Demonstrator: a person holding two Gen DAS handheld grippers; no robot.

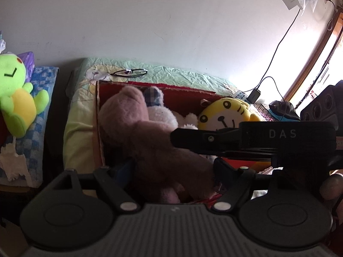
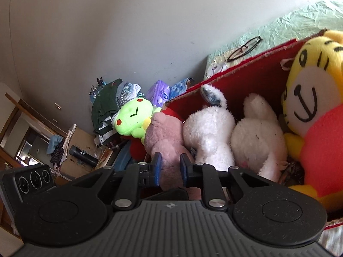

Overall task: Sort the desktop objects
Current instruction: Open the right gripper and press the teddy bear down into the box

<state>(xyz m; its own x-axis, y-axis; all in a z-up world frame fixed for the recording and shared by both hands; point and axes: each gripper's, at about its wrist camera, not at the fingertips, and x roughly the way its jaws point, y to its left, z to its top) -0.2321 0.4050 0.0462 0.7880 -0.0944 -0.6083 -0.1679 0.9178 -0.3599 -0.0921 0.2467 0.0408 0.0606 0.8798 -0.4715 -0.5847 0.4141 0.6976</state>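
A red box (image 1: 184, 94) (image 2: 257, 72) holds a pink plush bear (image 1: 150, 137) (image 2: 167, 137), a white plush rabbit (image 2: 210, 132) (image 1: 163, 113), a second white plush (image 2: 259, 137) and a yellow tiger plush (image 1: 223, 115) (image 2: 313, 98). My right gripper (image 2: 169, 169) is shut on the pink bear's lower body, blue pads (image 2: 157, 167) pressing its sides. My left gripper (image 1: 171, 171) straddles the same bear with its fingers spread wide. The right gripper's black body (image 1: 257, 138) crosses the left wrist view. A green frog plush (image 1: 17, 94) (image 2: 130, 115) sits outside the box, to its left.
Black-rimmed glasses (image 1: 130, 72) (image 2: 244, 48) lie on the pale green cloth (image 1: 171, 72) behind the box. A charger and cable (image 1: 254, 95) lie at the right. A purple packet (image 2: 159, 93), folded clothes (image 2: 109, 105) and a dark bottle (image 2: 83, 154) sit to the left.
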